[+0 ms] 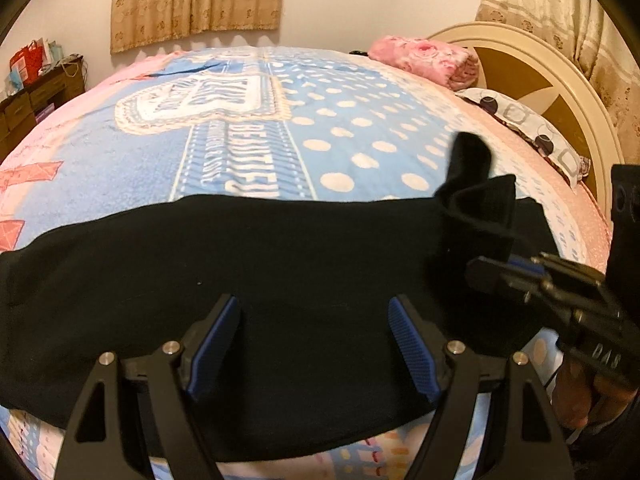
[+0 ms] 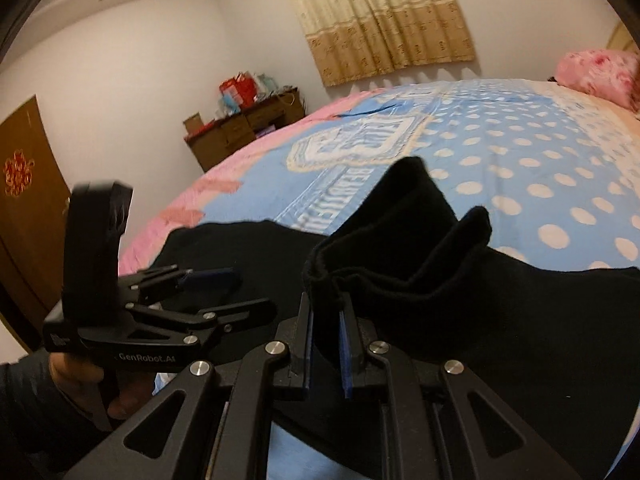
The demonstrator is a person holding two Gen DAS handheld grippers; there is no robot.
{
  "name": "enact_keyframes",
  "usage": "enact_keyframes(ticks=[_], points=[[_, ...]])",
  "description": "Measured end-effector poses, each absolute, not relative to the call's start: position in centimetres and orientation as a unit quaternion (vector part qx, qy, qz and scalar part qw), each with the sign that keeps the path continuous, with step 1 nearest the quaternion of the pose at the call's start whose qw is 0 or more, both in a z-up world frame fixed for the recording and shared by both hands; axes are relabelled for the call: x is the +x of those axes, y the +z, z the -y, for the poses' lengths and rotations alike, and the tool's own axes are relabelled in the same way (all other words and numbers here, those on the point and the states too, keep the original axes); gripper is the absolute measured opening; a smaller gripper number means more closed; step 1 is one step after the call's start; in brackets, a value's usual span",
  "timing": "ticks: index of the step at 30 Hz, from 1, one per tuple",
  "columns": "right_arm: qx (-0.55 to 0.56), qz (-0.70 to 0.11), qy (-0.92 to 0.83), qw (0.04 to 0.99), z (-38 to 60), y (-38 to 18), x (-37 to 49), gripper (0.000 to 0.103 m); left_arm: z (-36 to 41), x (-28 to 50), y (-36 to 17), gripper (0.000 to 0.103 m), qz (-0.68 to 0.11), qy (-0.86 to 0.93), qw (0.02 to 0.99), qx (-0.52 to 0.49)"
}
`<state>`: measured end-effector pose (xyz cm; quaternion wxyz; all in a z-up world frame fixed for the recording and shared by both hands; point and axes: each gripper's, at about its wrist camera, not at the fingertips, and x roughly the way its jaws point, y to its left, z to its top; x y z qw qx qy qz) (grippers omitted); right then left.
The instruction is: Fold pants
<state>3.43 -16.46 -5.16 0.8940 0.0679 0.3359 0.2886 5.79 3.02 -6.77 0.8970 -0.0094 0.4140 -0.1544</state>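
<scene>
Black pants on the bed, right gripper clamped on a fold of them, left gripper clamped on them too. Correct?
Not quite. The left gripper is open, its pads apart above the pants and gripping nothing, as the left wrist view shows. The rest holds: the right gripper is clamped on a fold of the pants, on the bed.

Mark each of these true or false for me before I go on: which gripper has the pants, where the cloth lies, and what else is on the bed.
1. The right gripper is shut on a bunched end of the black pants. True.
2. The left gripper is clamped on the cloth. False: its jaws stand open above the pants, gripping nothing.
3. The pants lie across the near edge of the blue dotted blanket. True.
4. The pink floral bundle sits on top of the pants. False: it lies at the far side of the bed, near the headboard.
5. The curtains are drawn open. False: they hang closed.
</scene>
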Motion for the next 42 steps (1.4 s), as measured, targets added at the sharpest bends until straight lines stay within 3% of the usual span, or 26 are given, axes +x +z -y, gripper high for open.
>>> enact_keyframes(ticks=[9, 13, 28, 30, 32, 36, 38, 42], points=[[0.037, -0.375, 0.287, 0.881, 15.0, -7.4, 4.0, 0.014, -4.8, 6.2, -6.7, 0.079, -0.412, -0.122, 0.903, -0.029], [0.028, -0.357, 0.286, 0.889, 16.0, -6.7, 2.9, 0.042, -4.6, 6.2, -6.6, 0.079, -0.413, -0.126, 0.902, -0.031], [0.094, -0.305, 0.175, 0.932, 28.1, -5.5, -3.2, 0.043, 2.2, 8.0, -7.2, 0.079, -0.437, -0.197, 0.877, -0.011], [0.097, -0.301, 0.172, 0.933, 28.6, -5.8, -3.5, 0.043, 2.9, 8.0, -7.1, 0.074, -0.436, -0.201, 0.877, -0.01], [0.102, -0.303, 0.168, 0.932, 29.0, -6.3, -3.5, 0.044, 4.2, 7.8, -7.0, 0.051, -0.439, -0.207, 0.874, 0.004], [0.116, -0.302, 0.162, 0.932, 29.8, -6.6, -3.2, 0.044, 5.4, 7.8, -7.2, 0.045, -0.44, -0.195, 0.876, 0.031], [0.119, -0.298, 0.158, 0.934, 30.2, -6.6, -3.3, 0.044, 4.9, 8.1, -6.9, 0.016, -0.442, -0.202, 0.874, 0.019], [0.126, -0.287, 0.15, 0.938, 31.1, -6.3, -3.6, 0.044, 3.8, 6.9, -5.6, 0.013, -0.435, -0.216, 0.874, -0.005]])
